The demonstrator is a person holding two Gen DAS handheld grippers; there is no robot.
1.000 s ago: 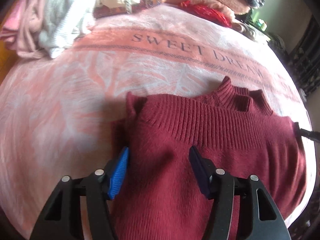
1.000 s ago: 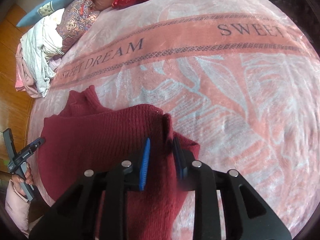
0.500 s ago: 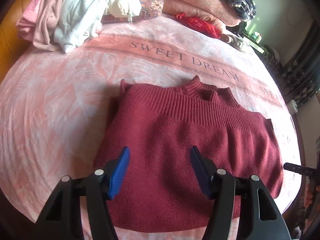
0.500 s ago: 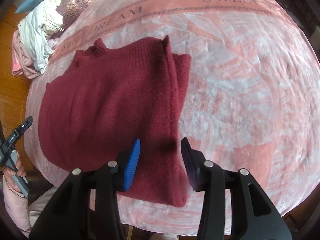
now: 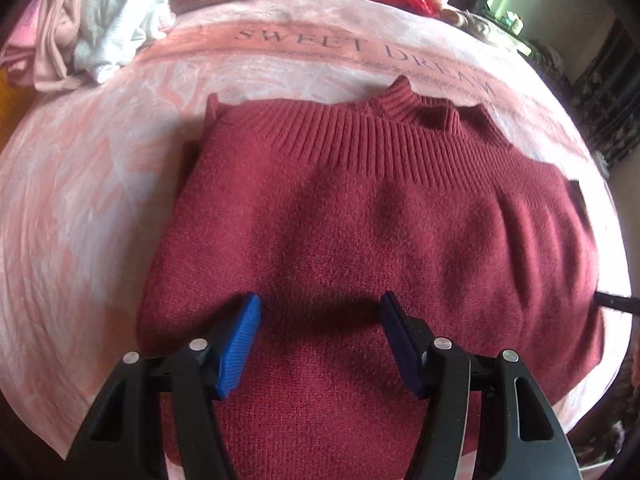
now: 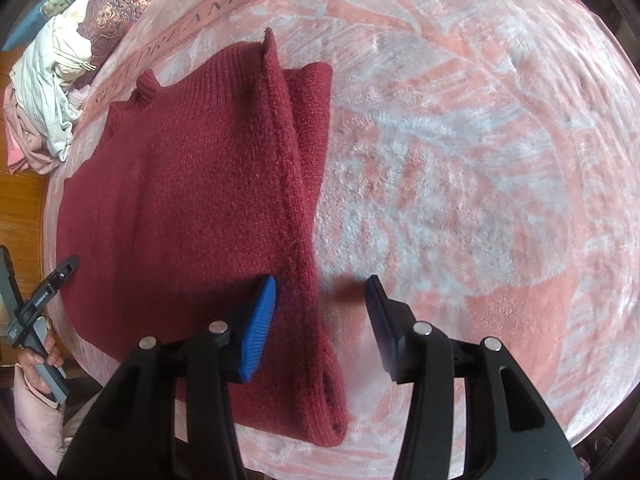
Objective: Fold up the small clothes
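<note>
Step in hand, as judged: between folds on a dark red knitted sweater (image 5: 360,232). Sweater lying flat on a pink blanket (image 5: 100,184) printed "SWEET DREAM", already doubled over, with the ribbed hem band brought up close to the ribbed collar (image 5: 404,100) at the far edge. No fabric held by either tool.

Left tongs (image 5: 318,312): spread wide, nothing between the pads, poised over the near middle of the sweater body. Contact with the knit not determinable; a shadow on the fabric just beyond the tips suggests a small gap.

Right tongs (image 6: 320,296): spread wide, empty, straddling the right edge of the sweater (image 6: 192,184). Blue pad over the knit just inside the folded right edge, dark pad over bare blanket (image 6: 480,160) just beside it. Layered edges visible along that right side, with a narrower strip protruding from beneath the top layer.

Next move, as judged: one more fold to reduce the bundle, or squaring of the edges. Requirements:
- Closure of each pair of tongs on all layers at one edge, not only the top layer.
- Grip points well apart along the same edge, to carry the fold over evenly.
- Low, level travel, to avoid dragging the lower layers across the plush blanket.

Elsewhere: a heap of other clothes (image 5: 96,20) at the far left corner of the bed, well apart from the sweater. Left tool and the hand (image 6: 38,356) holding it visible at the near left in the right wrist view.
</note>
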